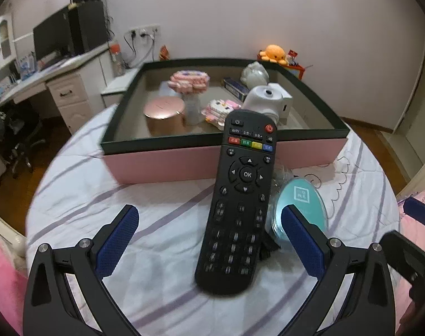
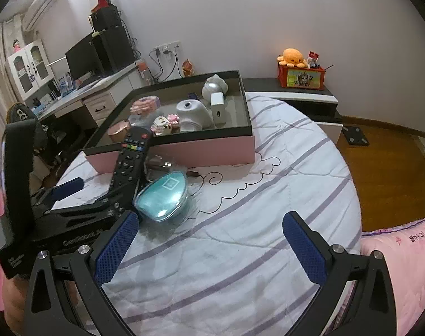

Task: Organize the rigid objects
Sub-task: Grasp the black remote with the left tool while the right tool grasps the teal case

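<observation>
— Striped bedding covered the bed, a desk with a monitor back at ten o'clock. Why did the remote control lean like that?

— Its top was propped on the pink box wall, apparently waiting to go in. The left claw stood spread wide around its lower end, gripping nothing.

— And the right claw?

— Wide open too, over bare bedding. A teal lidded container sat just beside the remote at three o'clock.

— Inside the box?

— A rose-gold tin, block-built figures, a white camera.

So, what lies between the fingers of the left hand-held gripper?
The black remote, in the left wrist view; the left hand-held gripper is open around it.
</observation>
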`<state>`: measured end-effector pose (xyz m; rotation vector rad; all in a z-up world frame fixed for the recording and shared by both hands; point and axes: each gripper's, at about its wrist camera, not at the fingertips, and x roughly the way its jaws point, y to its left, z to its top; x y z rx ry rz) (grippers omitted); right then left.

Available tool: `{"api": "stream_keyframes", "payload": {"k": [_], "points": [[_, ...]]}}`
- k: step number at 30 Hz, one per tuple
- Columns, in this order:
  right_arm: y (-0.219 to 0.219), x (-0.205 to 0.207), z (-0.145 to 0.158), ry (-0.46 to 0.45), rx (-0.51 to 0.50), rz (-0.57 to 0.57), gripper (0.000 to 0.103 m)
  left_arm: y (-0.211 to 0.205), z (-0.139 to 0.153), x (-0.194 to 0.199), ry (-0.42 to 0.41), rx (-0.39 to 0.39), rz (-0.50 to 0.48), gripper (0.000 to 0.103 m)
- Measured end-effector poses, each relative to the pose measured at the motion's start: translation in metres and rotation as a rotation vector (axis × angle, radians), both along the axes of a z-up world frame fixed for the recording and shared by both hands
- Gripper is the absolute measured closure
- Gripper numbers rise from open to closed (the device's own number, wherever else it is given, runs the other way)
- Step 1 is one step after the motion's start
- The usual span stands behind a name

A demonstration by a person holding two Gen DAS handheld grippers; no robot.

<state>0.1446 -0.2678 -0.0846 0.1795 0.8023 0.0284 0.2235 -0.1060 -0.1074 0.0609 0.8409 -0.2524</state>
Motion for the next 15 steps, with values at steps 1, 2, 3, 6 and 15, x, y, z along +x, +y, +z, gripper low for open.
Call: {"api": "stream_keyframes", "payload": {"k": [1,2,3,6,15], "points": [[-0.001,0.004,-0.003,0.007,0.0,-0.001,0.0,-0.001,-0.005,0.006,0.015,-0.005,-0.001,0.001],[-0.002,0.006,-0.004,0.012,0.0,-0.002,0.0,-0.002,-0.007,0.01,0.02,-0.016,-0.001,0.001],[-0.003,0.008,-0.005,0.015,0.001,-0.004,0.0,0.0,-0.009,0.014,0.024,-0.032,0.003,0.002],[-0.002,0.016,-0.01,0.029,0.006,0.006,0.0,0.005,-0.014,0.022,0.053,-0.088,-0.011,0.039],[0.02,0.033,-0.026,0.063,0.005,0.054,0.0,0.025,-0.021,0.02,0.083,-0.134,-0.005,0.059]]}}
